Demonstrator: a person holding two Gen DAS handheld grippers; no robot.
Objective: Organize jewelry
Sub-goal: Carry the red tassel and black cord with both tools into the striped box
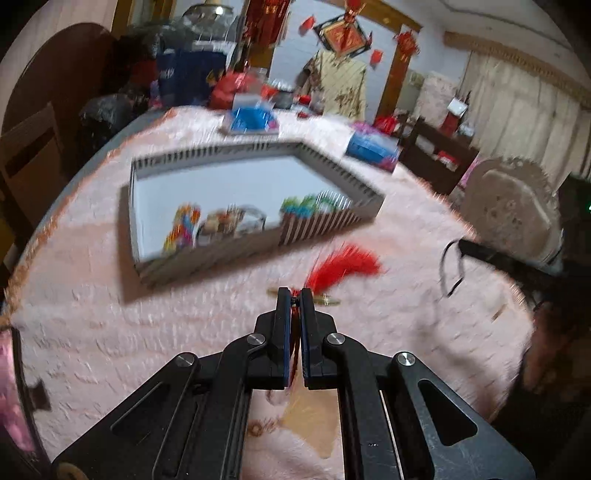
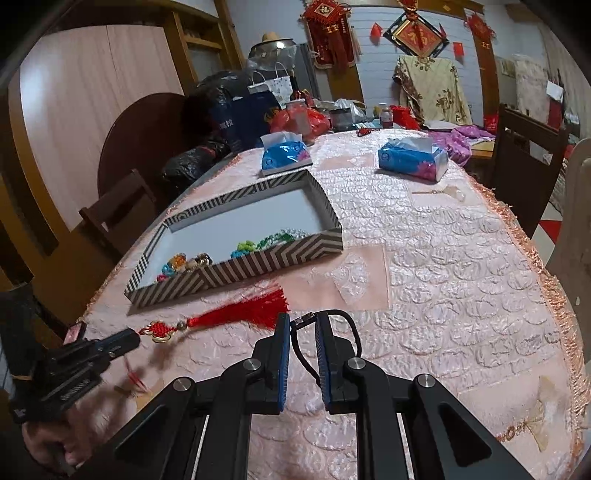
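Blur smears most of the left wrist view, so the jewelry lying in the striped box (image 1: 325,221) shows there only as coloured smudges. The right wrist view is sharper: beaded pieces (image 2: 258,242) in green, blue, orange and gold lie along the near wall of the striped box (image 2: 258,264), partly hidden behind that wall, so single pieces cannot be told apart.

The left gripper (image 1: 294,295) is clamped tight on the cord of a red tassel charm (image 1: 343,264), whose knot is hidden between the fingers; in the right wrist view the left gripper (image 2: 129,338) holds the red tassel charm (image 2: 236,317) above the pink tablecloth (image 2: 461,295), just in front of the box. The right gripper (image 2: 301,321) stands narrow on a black cord (image 2: 354,328) with a small metal clasp; part of the loop runs behind the right finger. In the left wrist view the right gripper (image 1: 461,247) is cut off by the frame edge, with the black cord (image 1: 452,269) hanging from it.

Two blue tissue packs (image 2: 412,158) lie beyond the box; their print is too small to read. A red wall hanging (image 2: 325,9) bears a character I cannot read surely.
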